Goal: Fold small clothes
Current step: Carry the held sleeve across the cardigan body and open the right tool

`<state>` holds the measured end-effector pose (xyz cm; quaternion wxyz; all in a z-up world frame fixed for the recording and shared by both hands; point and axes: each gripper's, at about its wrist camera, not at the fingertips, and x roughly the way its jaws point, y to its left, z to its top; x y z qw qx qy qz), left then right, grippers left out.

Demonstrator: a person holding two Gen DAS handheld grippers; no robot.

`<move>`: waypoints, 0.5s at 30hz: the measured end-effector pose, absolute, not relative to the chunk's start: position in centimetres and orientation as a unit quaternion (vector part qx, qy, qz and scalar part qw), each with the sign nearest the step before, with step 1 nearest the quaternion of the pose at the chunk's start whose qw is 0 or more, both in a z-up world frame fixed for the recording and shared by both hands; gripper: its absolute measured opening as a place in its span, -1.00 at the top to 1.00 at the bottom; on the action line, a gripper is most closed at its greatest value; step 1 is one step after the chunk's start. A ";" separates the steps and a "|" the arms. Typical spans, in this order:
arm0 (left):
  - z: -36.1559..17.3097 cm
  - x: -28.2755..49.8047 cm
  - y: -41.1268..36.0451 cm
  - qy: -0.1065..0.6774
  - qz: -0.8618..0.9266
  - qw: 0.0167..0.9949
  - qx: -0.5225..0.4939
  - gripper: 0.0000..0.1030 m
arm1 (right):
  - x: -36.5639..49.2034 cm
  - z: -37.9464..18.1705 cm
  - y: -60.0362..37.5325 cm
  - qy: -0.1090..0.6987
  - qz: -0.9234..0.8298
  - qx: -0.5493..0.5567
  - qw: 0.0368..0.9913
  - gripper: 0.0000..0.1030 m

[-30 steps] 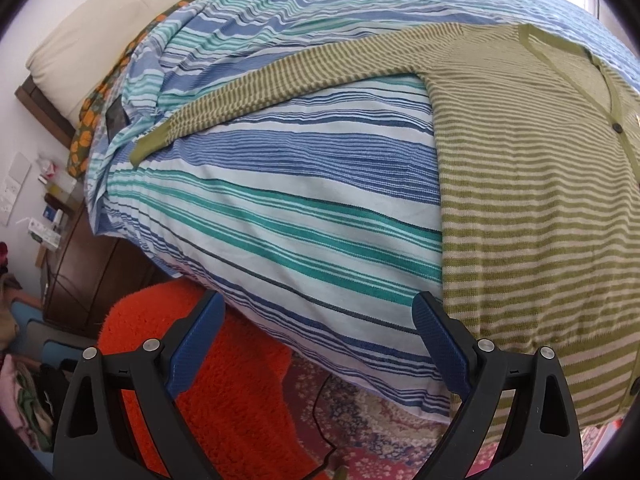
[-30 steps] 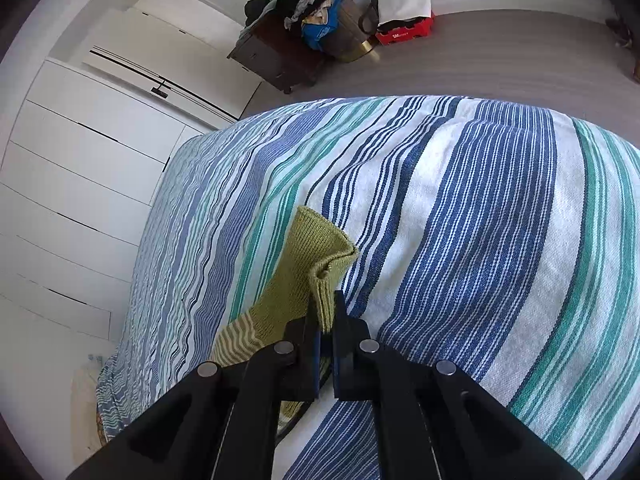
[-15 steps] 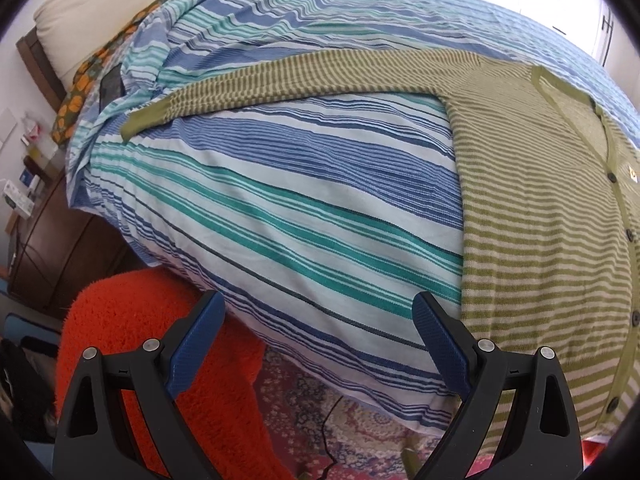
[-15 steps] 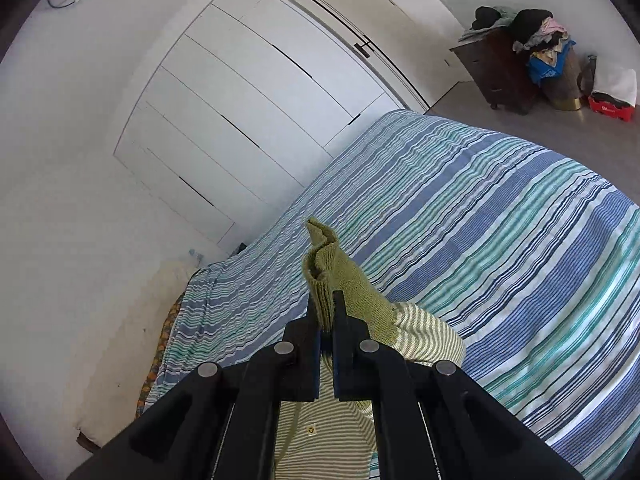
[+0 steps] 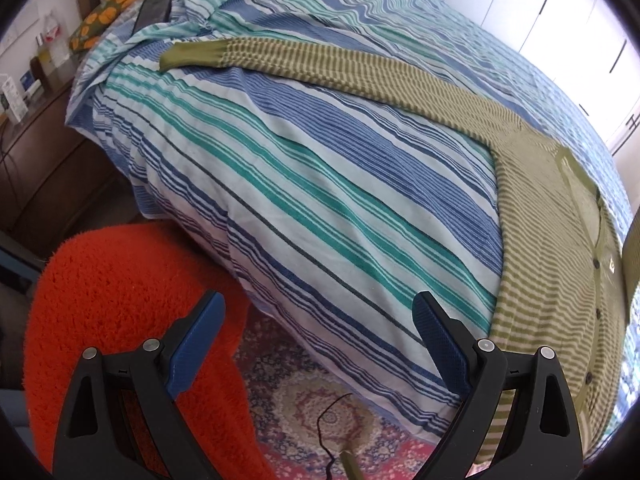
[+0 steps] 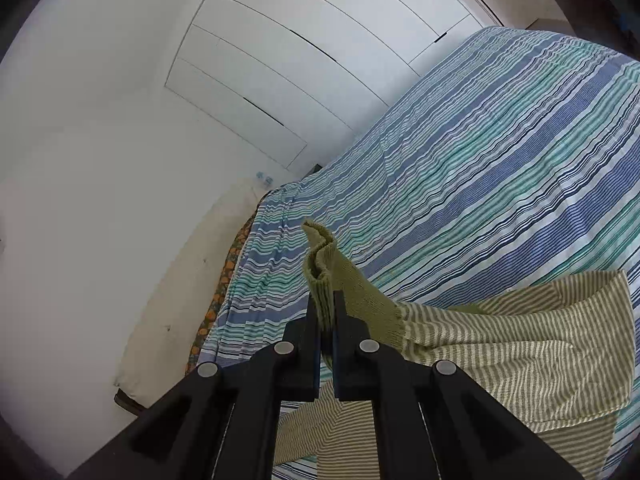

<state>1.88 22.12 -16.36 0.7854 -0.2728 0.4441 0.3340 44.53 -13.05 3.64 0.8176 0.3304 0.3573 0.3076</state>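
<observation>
A green-and-cream striped cardigan (image 5: 560,264) lies on the striped bed cover (image 5: 320,184). One sleeve (image 5: 320,64) stretches flat toward the pillows and ends in a plain green cuff (image 5: 188,54). My left gripper (image 5: 318,320) is open and empty, above the bed's near edge and left of the cardigan body. My right gripper (image 6: 327,300) is shut on the other sleeve's green cuff (image 6: 320,264) and holds it lifted over the cardigan body (image 6: 520,360); the sleeve drapes to the right.
An orange fuzzy seat (image 5: 120,300) and a patterned rug (image 5: 328,412) lie below the bed edge. A wooden nightstand (image 5: 36,152) with bottles stands at the left. A phone (image 5: 154,10) lies near the pillows. White wardrobe doors (image 6: 320,60) stand beyond the bed.
My right gripper has lifted the cuff and swung it over the cardigan body. My left gripper's view has turned left and moved a little closer; it stays open.
</observation>
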 end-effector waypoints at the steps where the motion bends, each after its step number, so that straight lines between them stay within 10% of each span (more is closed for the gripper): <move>1: -16.4 1.9 22.1 0.445 0.334 0.785 -0.273 -0.86 | 44.6 2.6 -11.4 0.365 0.312 0.331 0.813 0.92; 12: -16.9 2.8 21.7 0.466 0.327 0.781 -0.257 -0.86 | 43.7 -10.3 1.6 0.458 0.323 0.294 0.774 0.89; 14: -17.0 3.0 21.8 0.468 0.328 0.780 -0.256 -0.87 | 43.2 -12.9 3.5 0.490 0.343 0.277 0.752 0.64; 15: -17.0 3.0 21.8 0.469 0.328 0.779 -0.256 -0.87 | 43.0 -14.4 4.7 0.517 0.359 0.265 0.731 0.08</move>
